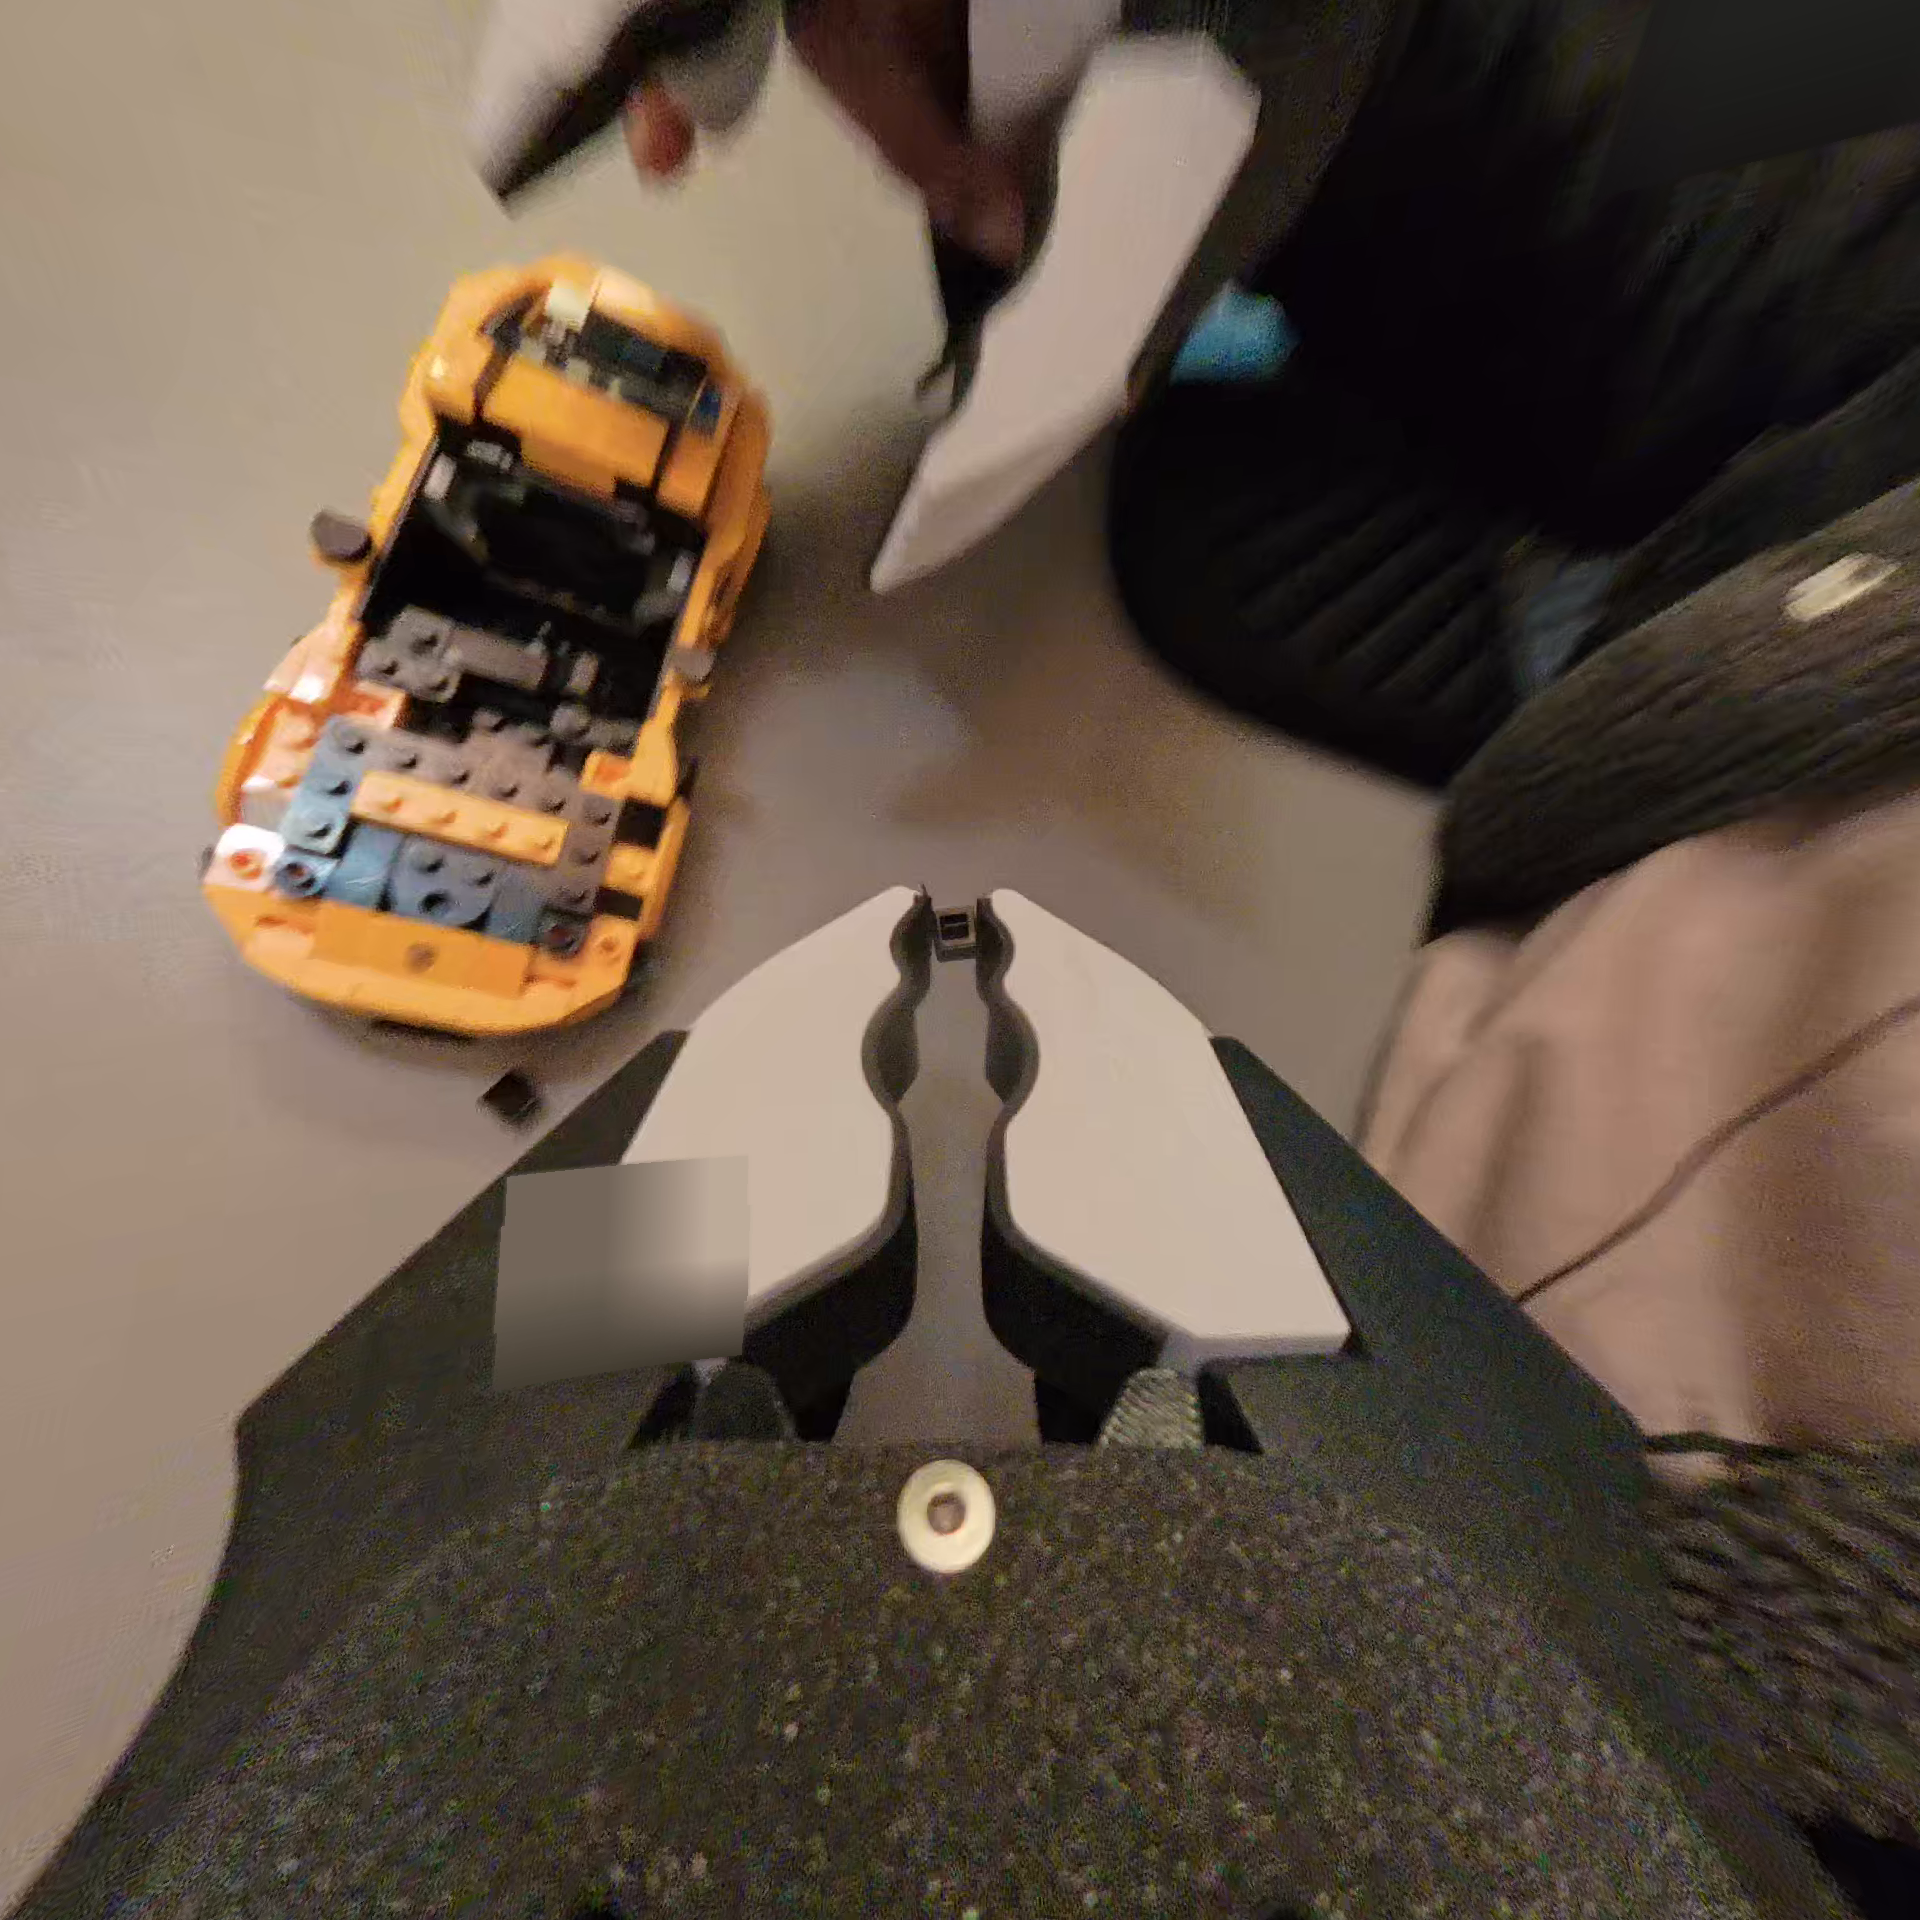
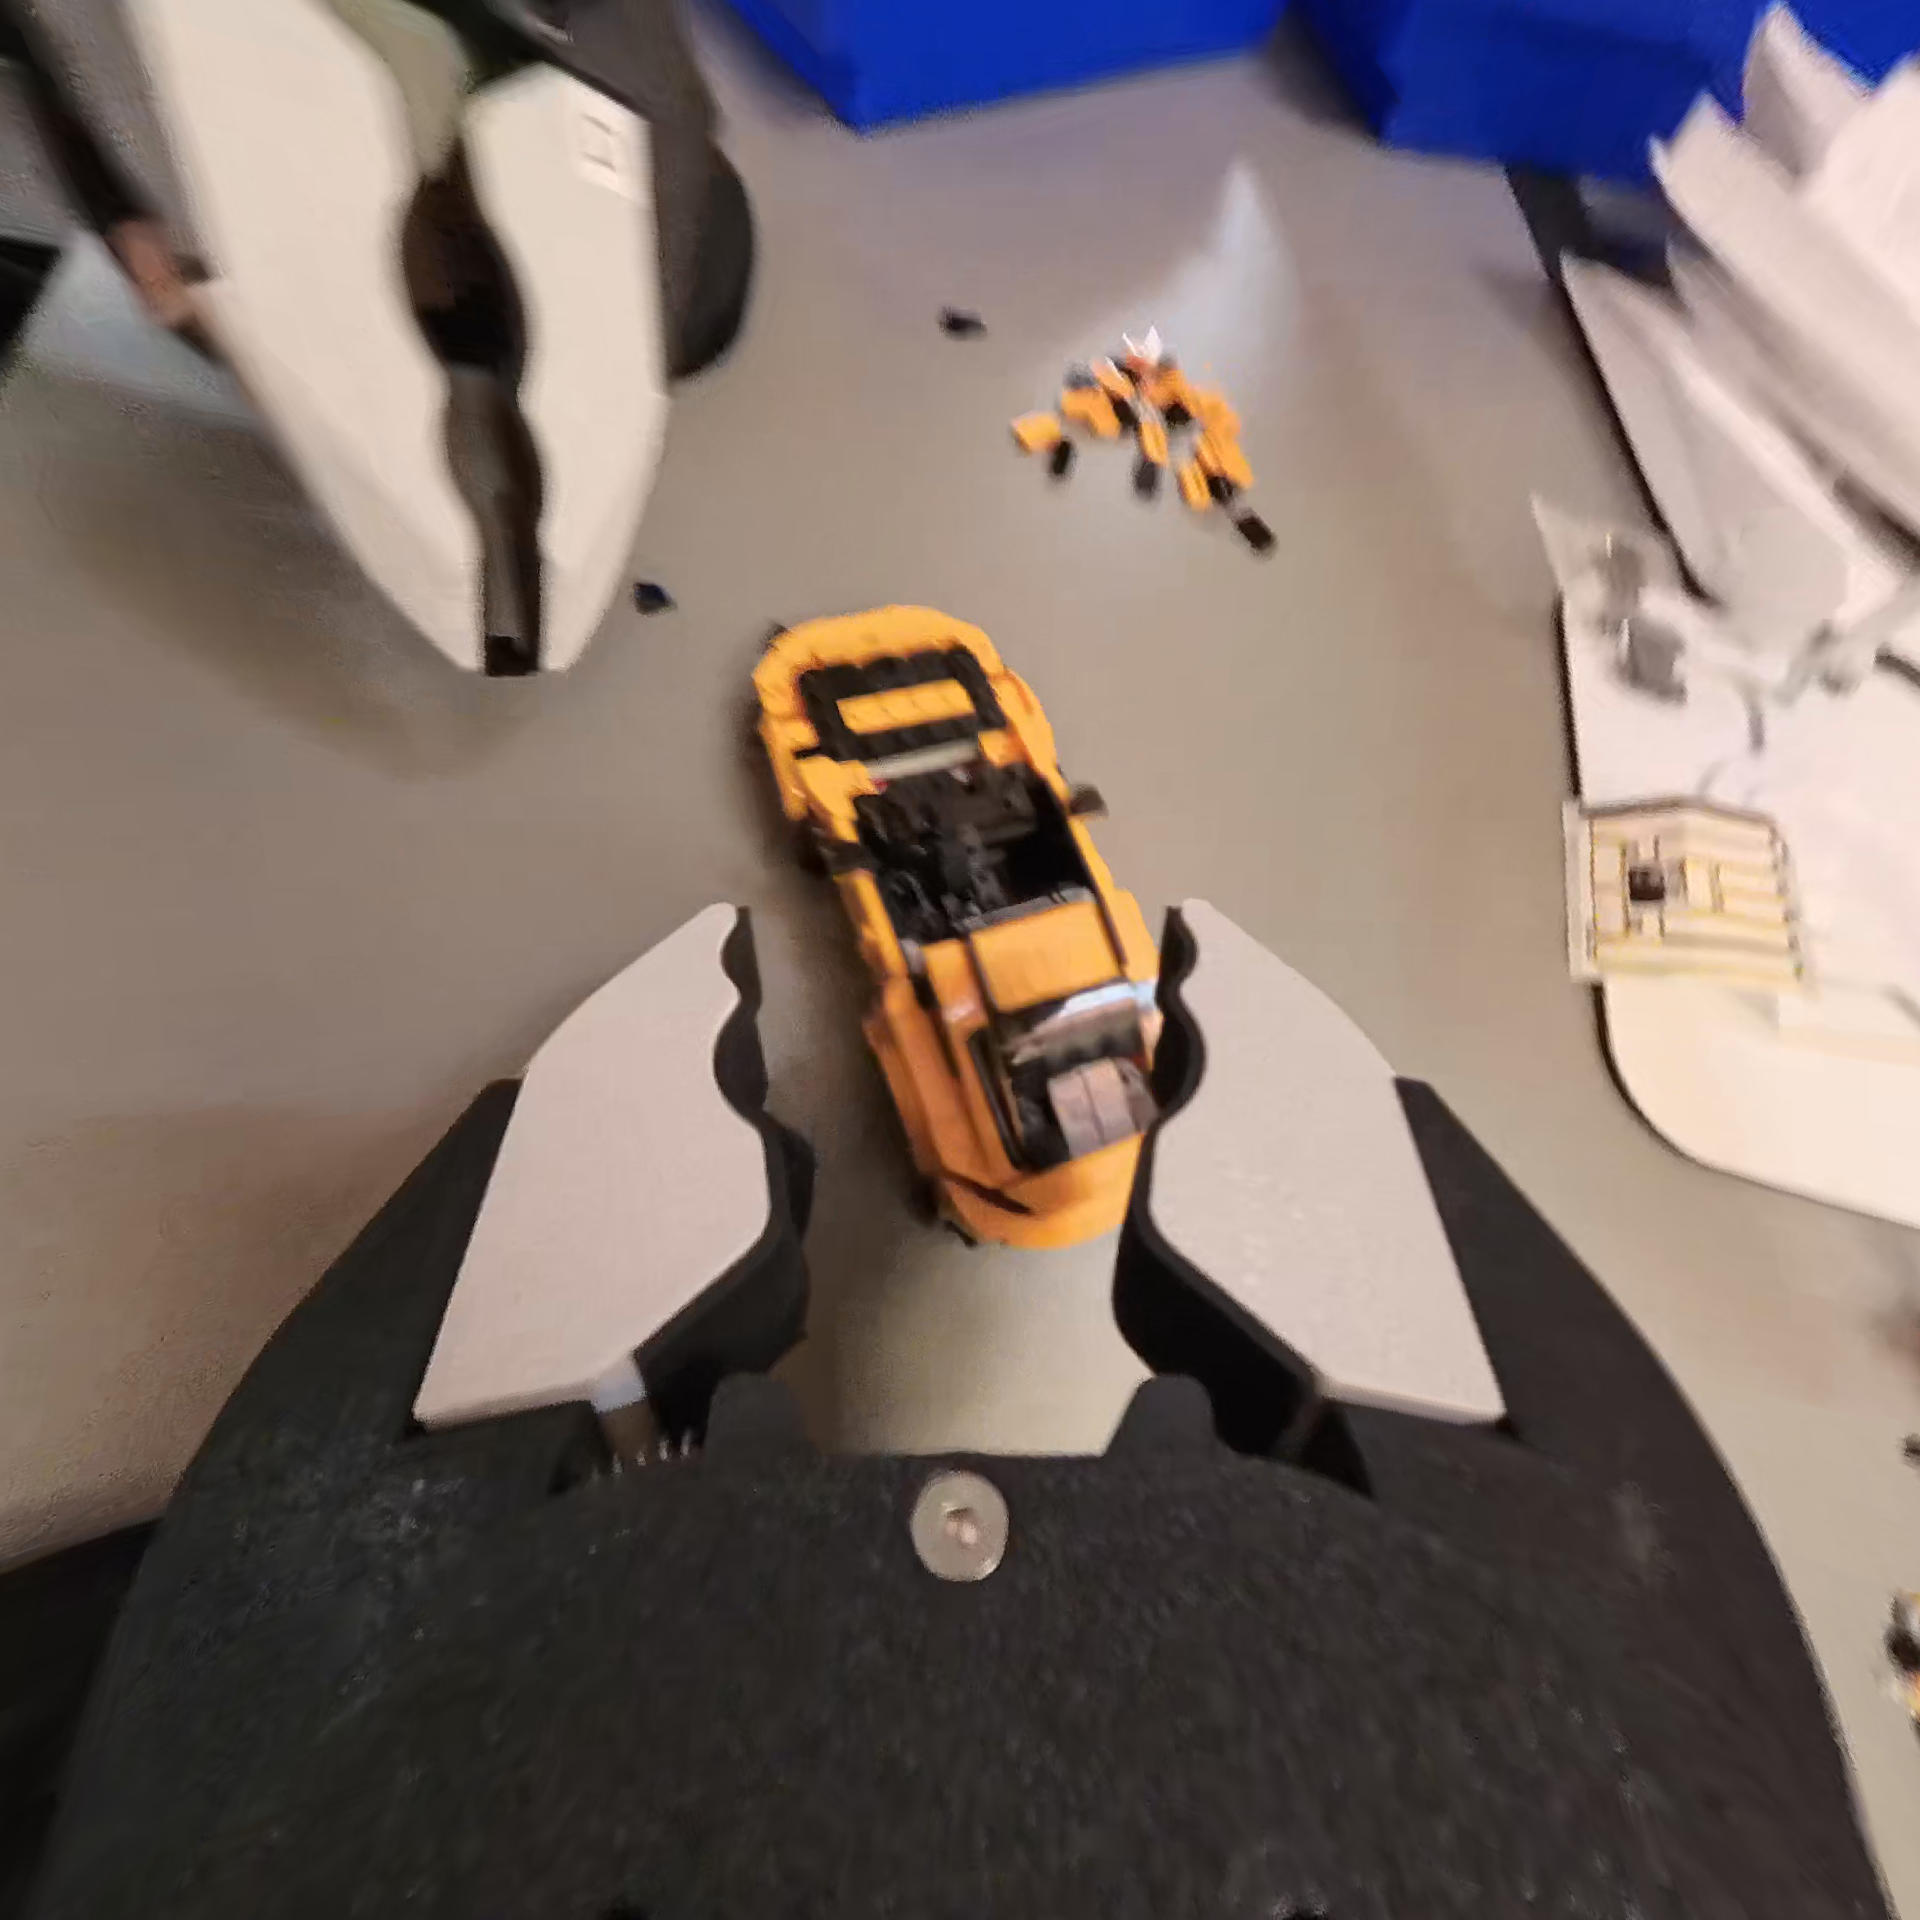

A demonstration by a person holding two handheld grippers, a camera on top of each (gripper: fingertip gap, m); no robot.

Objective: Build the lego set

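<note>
In my left gripper (image 1: 951, 914) the two fingers are pinched together on one small black brick (image 1: 954, 928), held right at the tips. I judge I hold it that far out so it can be pressed onto a stud without the fingers fouling the bodywork. Beyond it, at ten o'clock in the left wrist view, sits the half-built orange car (image 1: 488, 655) on the grey table (image 1: 156, 260), roof off, its grey and blue studded plates bare at the near end. One loose black piece (image 1: 509, 1096) lies on the table just beside the car's near corner. At twelve to one o'clock my right gripper (image 1: 904, 540) hangs blurred above the table.

In the right wrist view, my right gripper (image 2: 956, 925) has its fingers spread wide with nothing between them; the car (image 2: 956, 914) lies on the table beneath the gap, at twelve o'clock, apparently lined up so I can steady it while the brick goes on. Farther off, at one o'clock, is one heap of orange and black loose pieces (image 2: 1153, 436), too blurred to count. At three o'clock lie the white instruction sheets (image 2: 1766, 790), within sight for checking steps. Two blue bins (image 2: 997, 42) edge the far side.
</note>
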